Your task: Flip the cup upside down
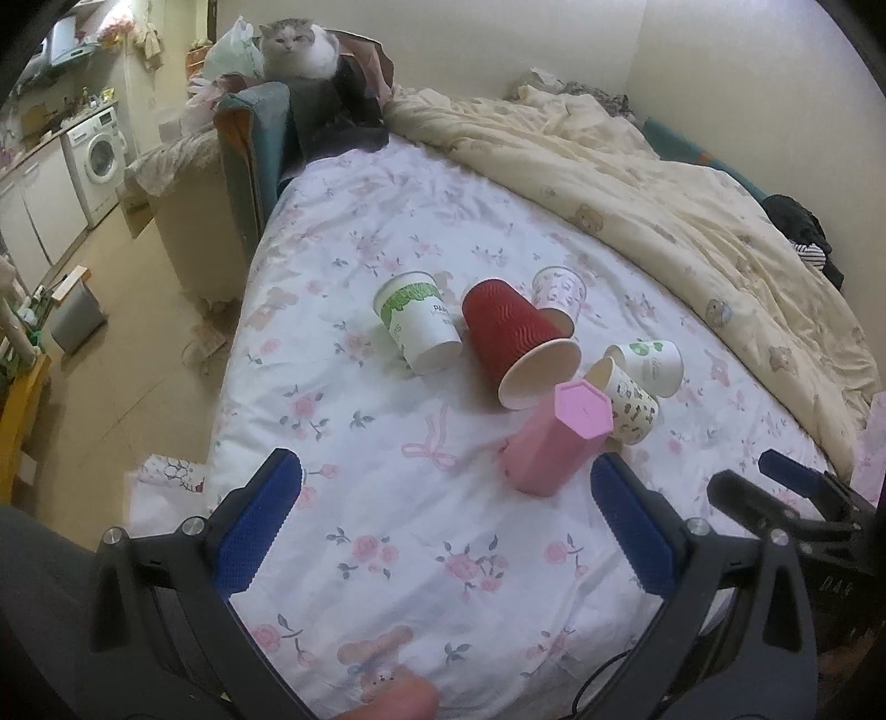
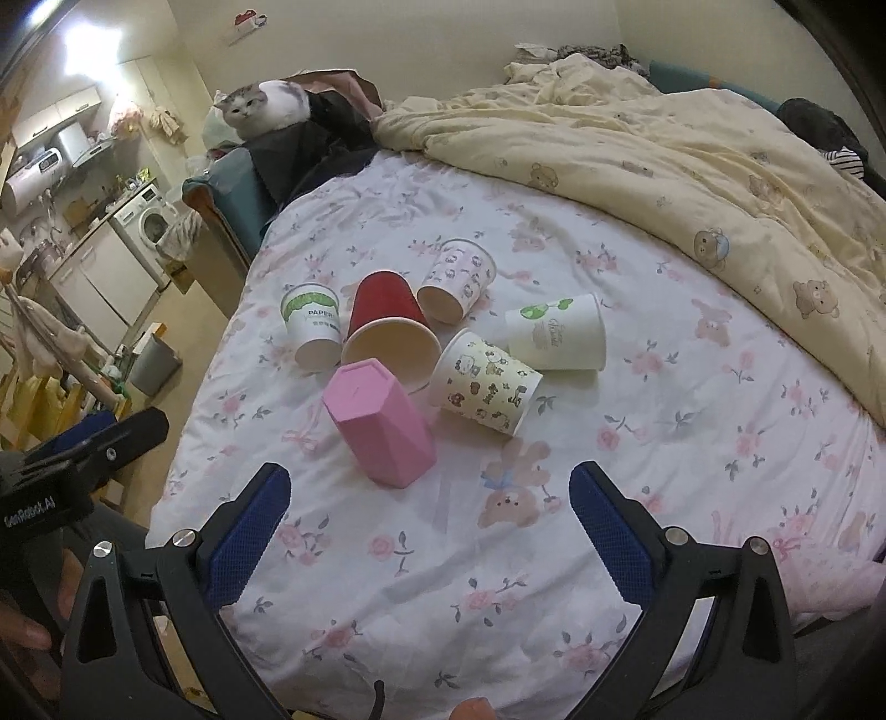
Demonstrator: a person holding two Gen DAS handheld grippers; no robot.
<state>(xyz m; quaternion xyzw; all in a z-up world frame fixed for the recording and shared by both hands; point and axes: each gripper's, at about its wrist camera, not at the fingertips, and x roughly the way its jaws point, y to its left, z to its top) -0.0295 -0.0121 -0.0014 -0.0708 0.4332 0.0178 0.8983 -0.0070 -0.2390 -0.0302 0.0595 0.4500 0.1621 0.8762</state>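
Several cups lie on the floral bed sheet (image 1: 387, 498). A pink hexagonal cup (image 1: 554, 443) (image 2: 382, 426) stands upside down, nearest me. A red ribbed cup (image 1: 512, 338) (image 2: 387, 327), a green-print paper cup (image 1: 418, 318) (image 2: 313, 327), a cartoon cup (image 1: 628, 401) (image 2: 484, 385), a white cup with green hearts (image 1: 650, 360) (image 2: 559, 332) and a pink-print cup (image 1: 556, 293) (image 2: 459, 277) lie on their sides. My left gripper (image 1: 443, 482) is open and empty above the sheet. My right gripper (image 2: 429, 493) is open and empty, just short of the pink cup.
A cream quilt (image 1: 664, 183) (image 2: 692, 155) is bunched along the bed's far and right side. A cat (image 1: 296, 47) (image 2: 263, 108) sits on furniture beyond the bed's far left corner. The bed's left edge drops to the floor (image 1: 111, 343).
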